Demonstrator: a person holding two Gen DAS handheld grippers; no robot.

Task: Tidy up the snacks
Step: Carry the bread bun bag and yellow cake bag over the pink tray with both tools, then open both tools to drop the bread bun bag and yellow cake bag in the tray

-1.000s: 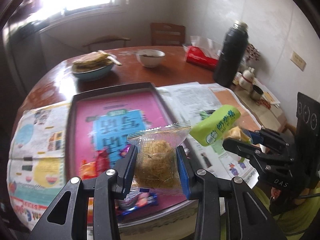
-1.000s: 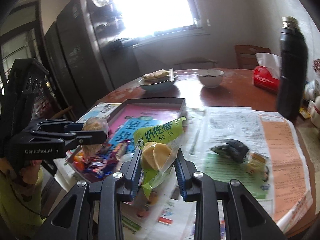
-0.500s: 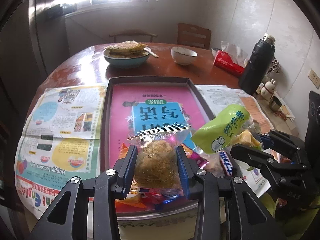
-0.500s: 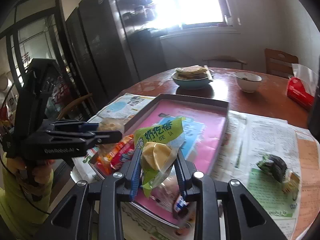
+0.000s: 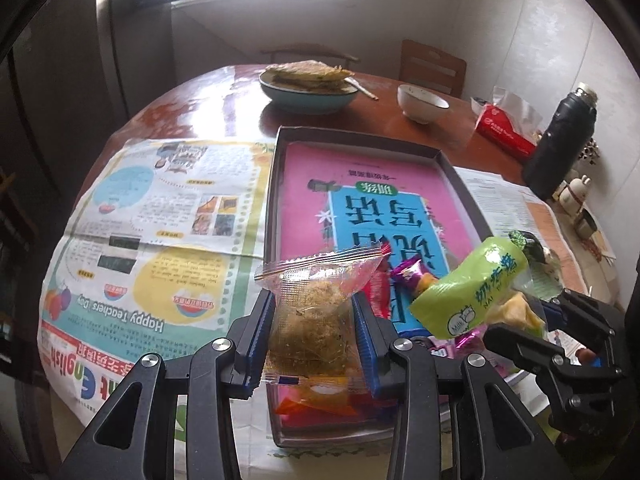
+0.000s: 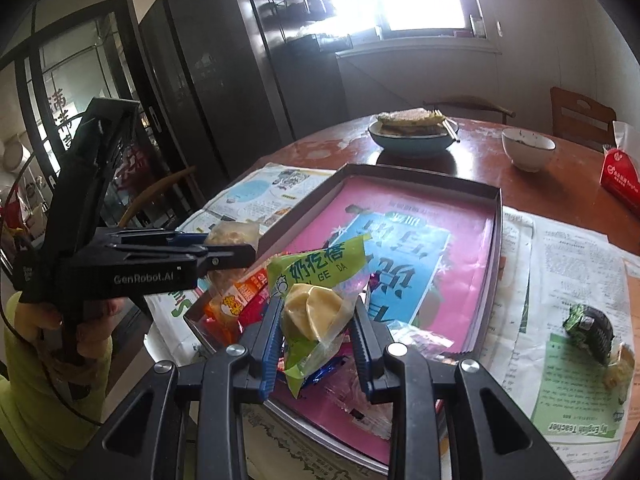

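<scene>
Snacks [image 5: 376,292] piled in tray [image 5: 276,216] | left fingers [image 5: 258,332] clamp clear packet [image 5: 310,320] | right fingers [image 6: 272,340] clamp green packet [image 6: 316,280]

Between the left jaws sits a clear packet [image 5: 310,322]; below and ahead lies the tray [image 5: 276,216], newspaper [image 5: 160,240] to their left, bowls [image 5: 306,92] beyond.

I stand in a home dining room: round wooden table [image 5: 224,96], food bowl [image 5: 308,92] on it, chairs [image 5: 434,68] behind.
</scene>
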